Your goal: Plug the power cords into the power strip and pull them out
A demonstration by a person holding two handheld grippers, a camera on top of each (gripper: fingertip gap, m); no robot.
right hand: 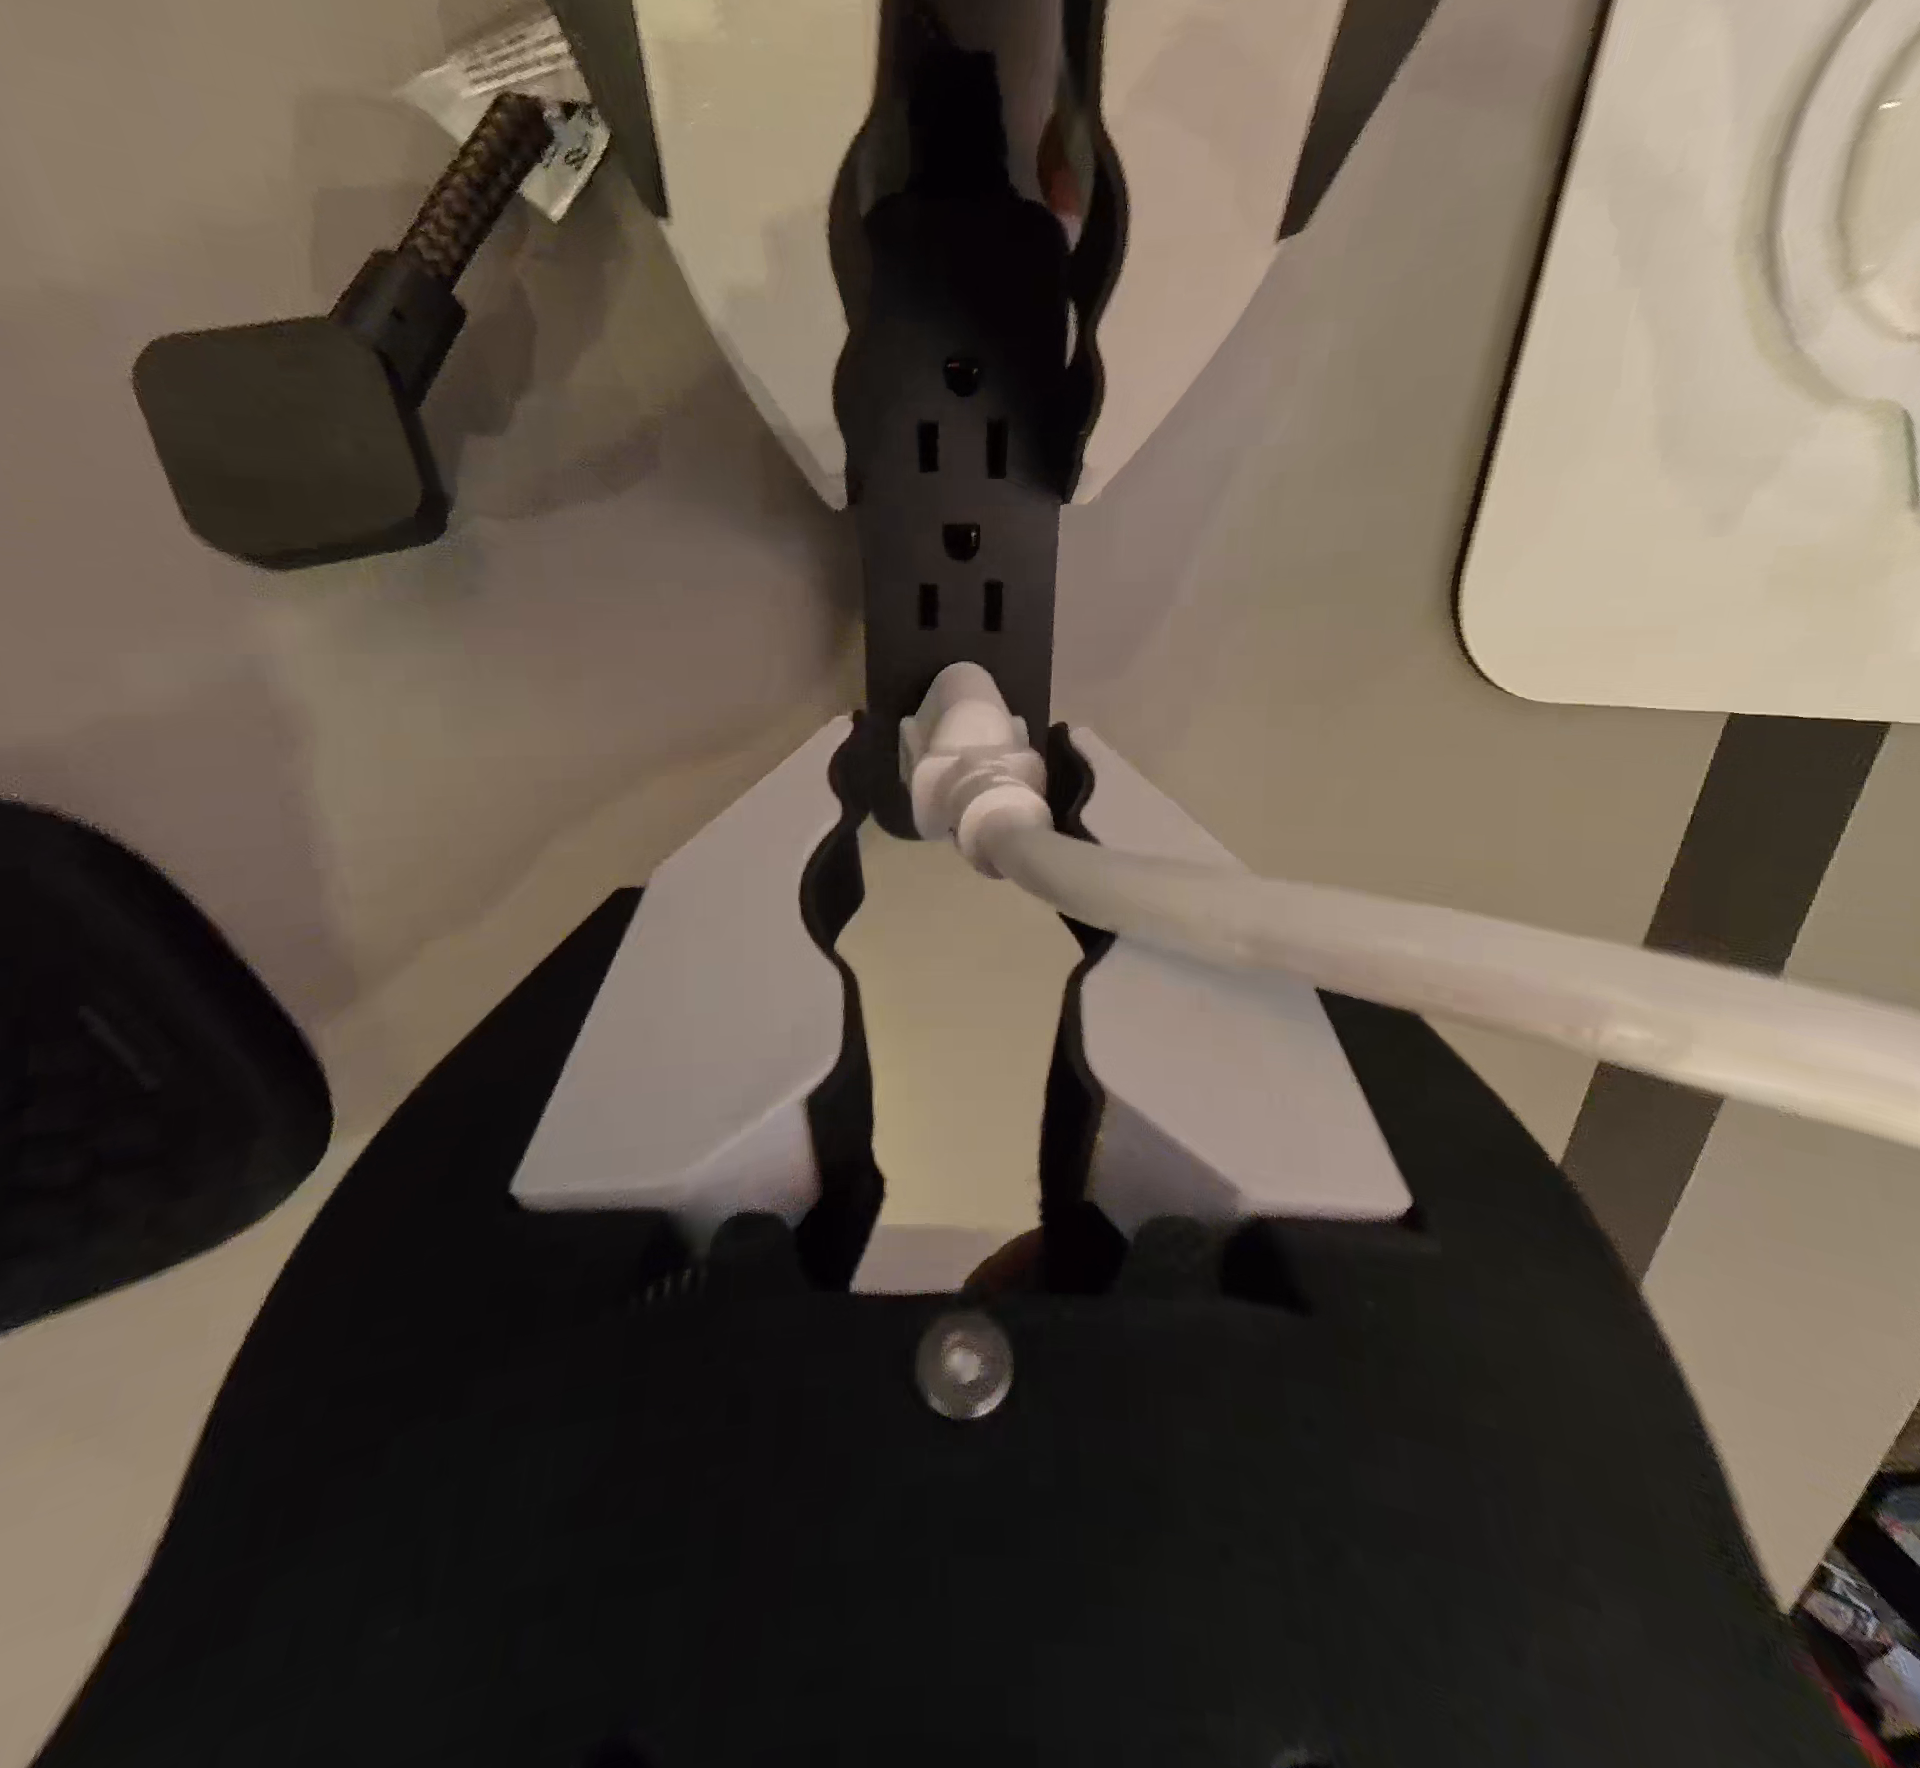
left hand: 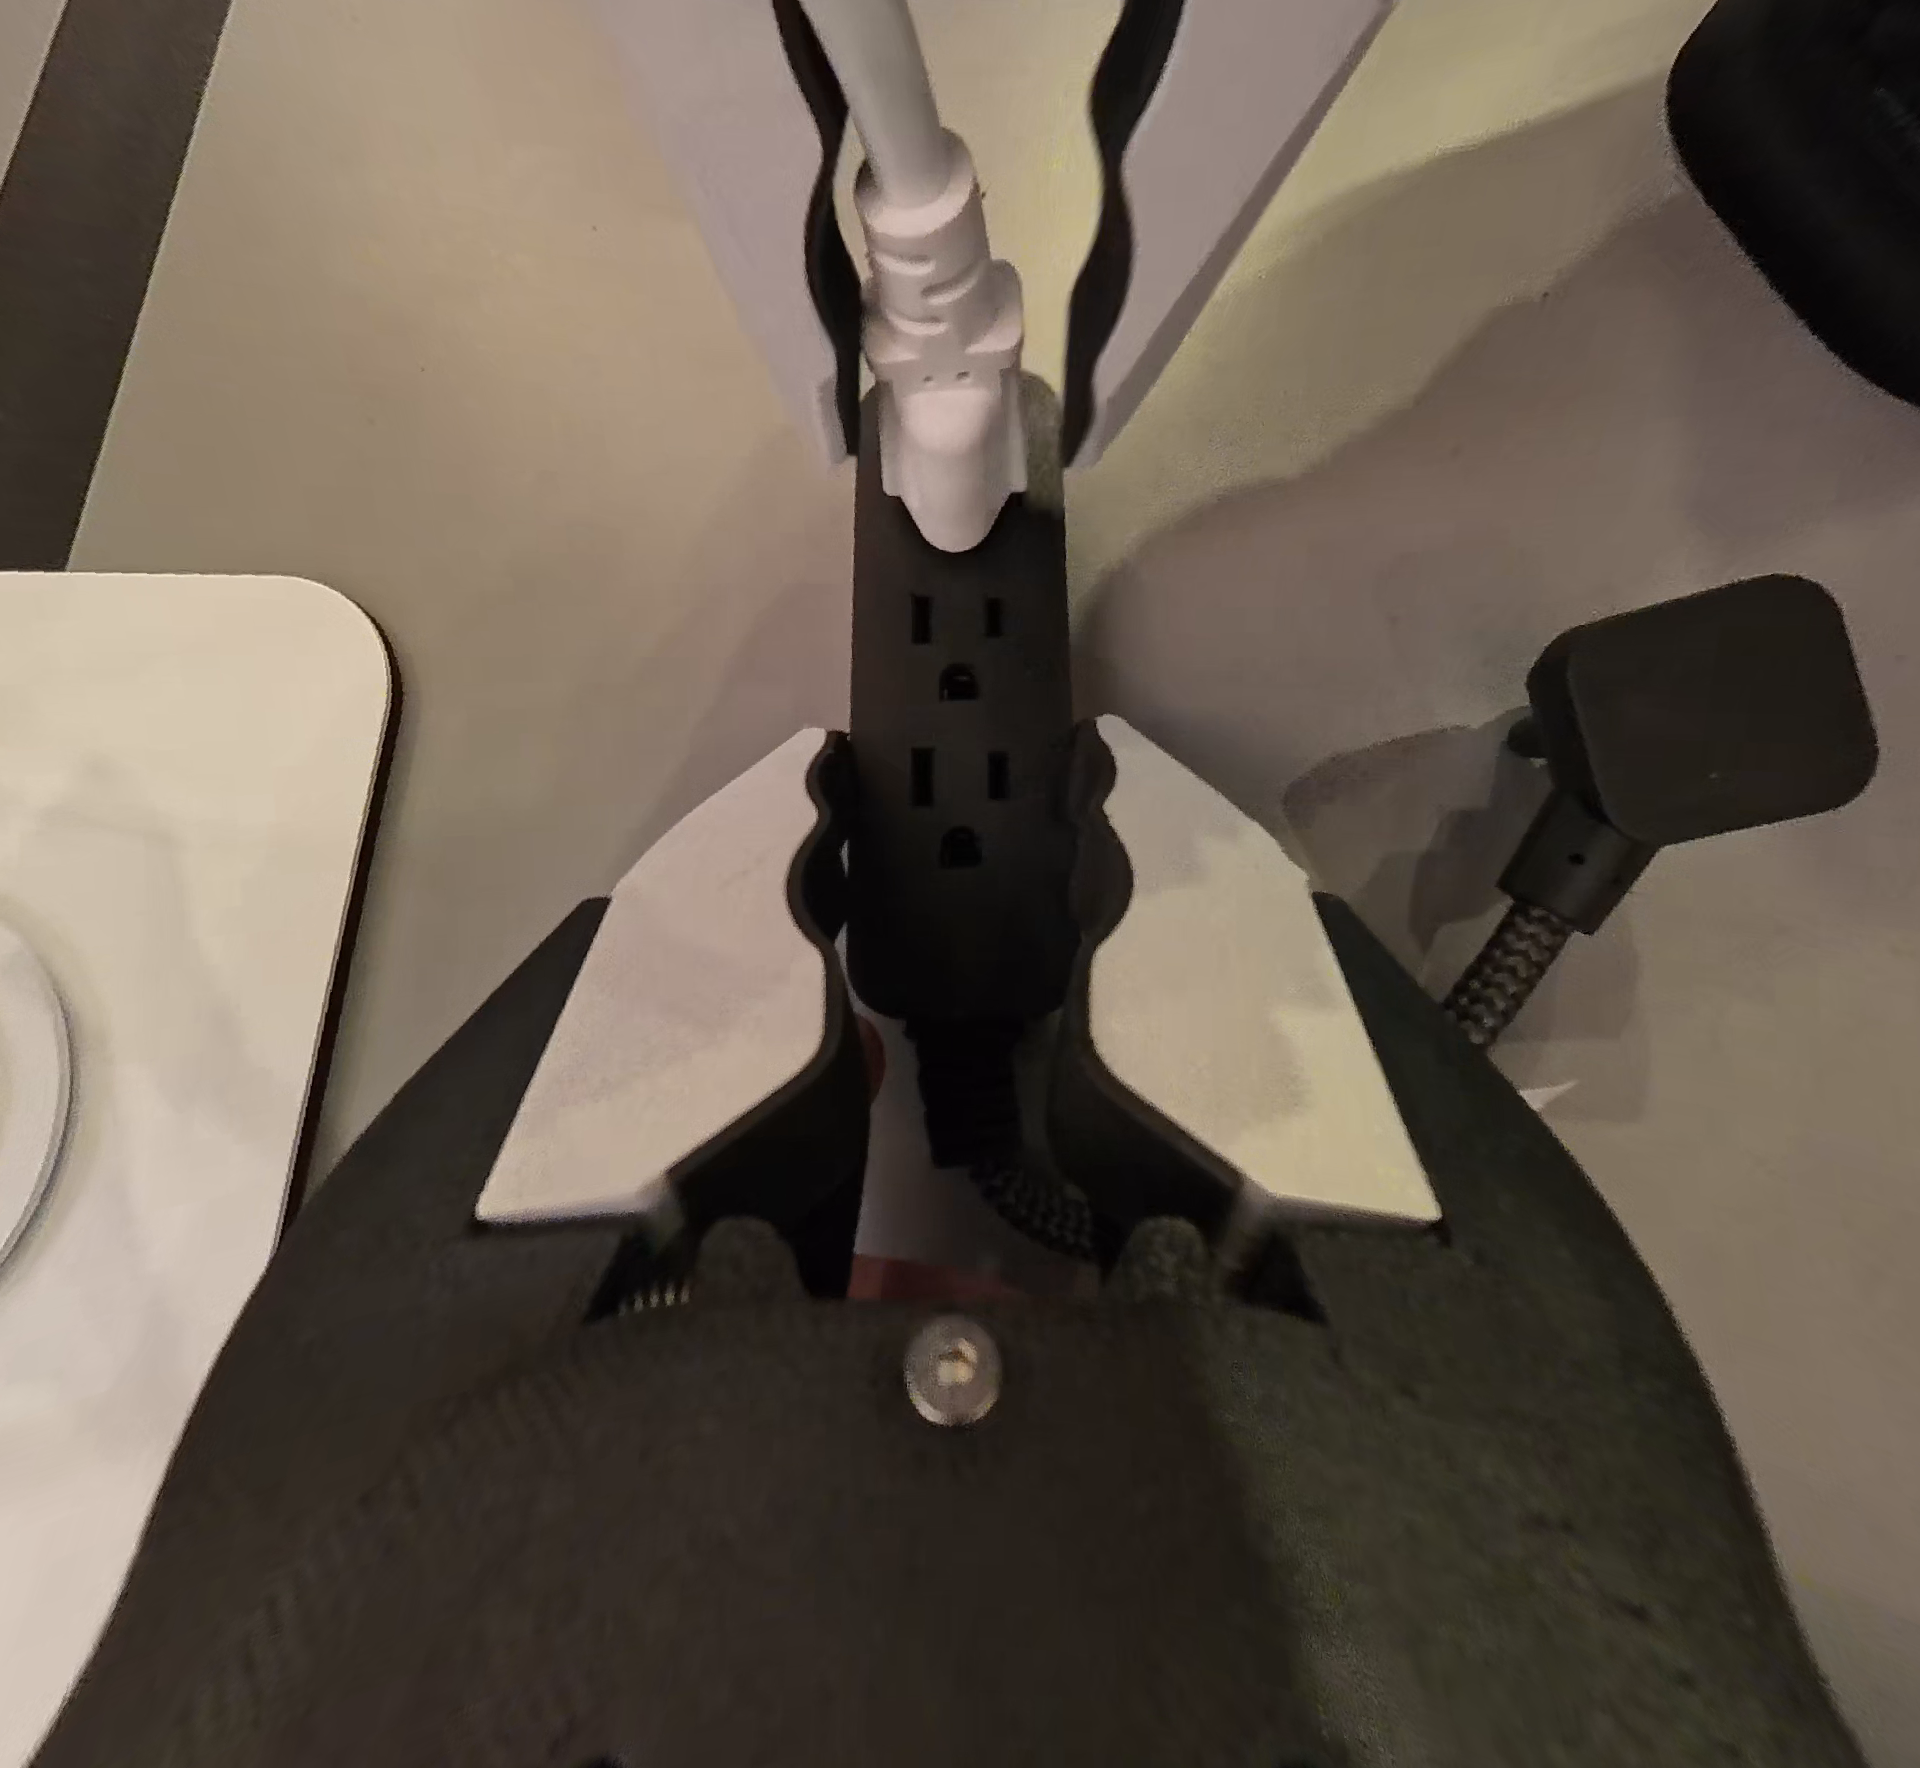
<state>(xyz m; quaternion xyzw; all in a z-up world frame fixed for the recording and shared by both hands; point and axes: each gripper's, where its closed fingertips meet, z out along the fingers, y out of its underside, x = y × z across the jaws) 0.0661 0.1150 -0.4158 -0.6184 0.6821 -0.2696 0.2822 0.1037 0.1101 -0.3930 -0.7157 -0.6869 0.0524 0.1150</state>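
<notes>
Black strip [left hand: 956,783] lies flat mid-bench [left hand: 520,316], three outlets in a row, matte plastic, rounded ends. Left gripper [left hand: 956,762] is clamped across its cord end, wavy black pads tight on both sides. Right gripper [right hand: 961,762] comes from the opposite end; its fingers flank the white plug [right hand: 961,762], which sits in the end outlet. I can't tell whether the pads actually press the plug. White cord [right hand: 1455,980], thick and smooth, runs back over the right finger and off to the side.

Around it:
- Black square plug [left hand: 1714,710] with braided cord [left hand: 1496,960] lies loose just beside the strip, close to the left gripper's flank.
- Black rounded object [left hand: 1818,160] sits farther out on that same side.
- White rounded-corner board [left hand: 187,835] with a raised ring lies on the other side, near but not touching.

Two middle outlets are free. Narrow bare bench on both flanks of the strip; dark stripe [left hand: 135,160] crosses the bench past the board.
</notes>
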